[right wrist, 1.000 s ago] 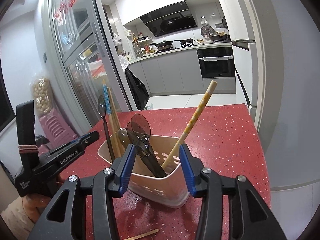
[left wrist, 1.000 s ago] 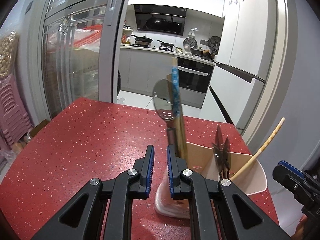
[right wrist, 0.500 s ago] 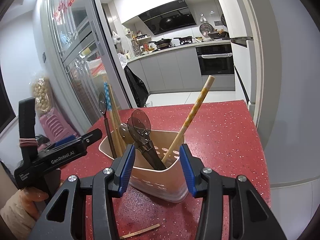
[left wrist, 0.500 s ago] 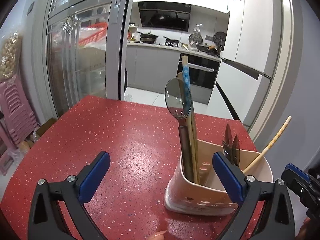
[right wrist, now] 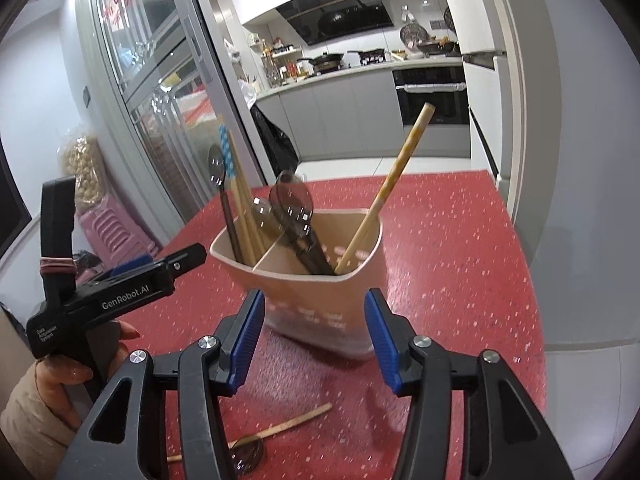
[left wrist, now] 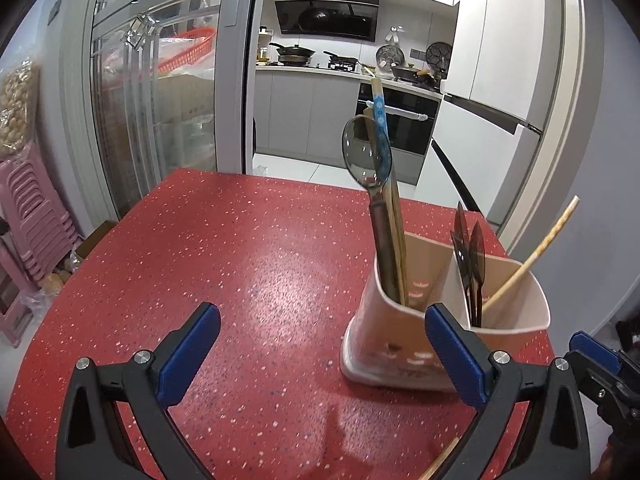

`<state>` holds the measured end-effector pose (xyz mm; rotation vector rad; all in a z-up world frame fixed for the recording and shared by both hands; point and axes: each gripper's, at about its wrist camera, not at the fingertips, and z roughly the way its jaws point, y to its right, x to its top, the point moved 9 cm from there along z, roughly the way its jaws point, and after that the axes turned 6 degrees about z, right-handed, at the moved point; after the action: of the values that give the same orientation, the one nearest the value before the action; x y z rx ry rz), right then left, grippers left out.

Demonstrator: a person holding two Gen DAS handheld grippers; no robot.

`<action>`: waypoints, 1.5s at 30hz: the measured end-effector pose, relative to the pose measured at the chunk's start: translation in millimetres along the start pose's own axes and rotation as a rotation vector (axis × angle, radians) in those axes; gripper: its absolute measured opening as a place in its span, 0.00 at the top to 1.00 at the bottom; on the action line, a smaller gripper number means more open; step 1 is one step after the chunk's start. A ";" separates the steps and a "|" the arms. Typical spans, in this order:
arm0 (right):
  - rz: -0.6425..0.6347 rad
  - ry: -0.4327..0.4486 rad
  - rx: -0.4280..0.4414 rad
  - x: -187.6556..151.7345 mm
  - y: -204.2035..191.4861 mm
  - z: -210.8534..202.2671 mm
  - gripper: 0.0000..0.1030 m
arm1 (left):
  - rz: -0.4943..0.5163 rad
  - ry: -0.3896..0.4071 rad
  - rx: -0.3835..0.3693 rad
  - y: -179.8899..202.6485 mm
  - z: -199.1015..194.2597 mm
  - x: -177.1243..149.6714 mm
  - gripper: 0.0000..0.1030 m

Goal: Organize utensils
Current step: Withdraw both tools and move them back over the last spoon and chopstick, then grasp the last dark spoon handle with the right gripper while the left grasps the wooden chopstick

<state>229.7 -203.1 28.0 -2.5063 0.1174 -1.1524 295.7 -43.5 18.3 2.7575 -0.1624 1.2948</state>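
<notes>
The left tongs [left wrist: 322, 354] stood fully released over the red surface [left wrist: 224, 248], with nothing between the blue pads; the holder [left wrist: 404, 352] sat just beyond the right-hand pad, not gripped. The right tongs [right wrist: 316, 338] were opening, their pads on either side of the holder's near wall but not visibly pressing on it, so I judged them empty. The holder [right wrist: 316, 300] stood upright near the surface's right edge, split by a divider: one compartment held a clear spoon [left wrist: 364, 156] and chopsticks [left wrist: 380, 120], the other dark spoons [right wrist: 292, 204] and a lone pale chopstick [right wrist: 396, 172] leaning outward. Two pieces were still loose on the surface in front of the holder, seen under the right tongs: a wooden stick [right wrist: 288, 426] and what looked like a small dark spoon [right wrist: 248, 450]. The task seemed mostly done, with these last pieces to collect. The risks lay there. The stick lay flat on the hard surface, so pads coming down at a slant could skid over it or flick it away. Both pieces lay close together, so one grasp might catch both or knock the second toward the edge. The holder was tall, light-looking and loaded with long, leaning handles; a bump from either tongs while reaching past could tip it or push it off the nearby edge.
</notes>
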 end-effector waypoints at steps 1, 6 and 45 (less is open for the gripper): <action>0.003 -0.013 0.000 -3.9 -1.1 0.6 0.46 | 0.002 -0.003 0.001 -0.6 -1.4 -2.3 0.00; 0.019 -0.078 -0.006 -21.4 -5.8 4.8 0.46 | 0.000 -0.027 0.011 -9.0 -8.9 -18.4 0.00; -0.049 -0.610 -0.346 -174.4 -69.9 64.1 0.48 | 0.119 -0.177 -0.019 -61.1 -36.1 -136.4 0.00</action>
<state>156.7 -79.0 -108.7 -3.0614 0.0947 -0.3579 189.8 29.5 -66.1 2.8827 -0.3553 1.0652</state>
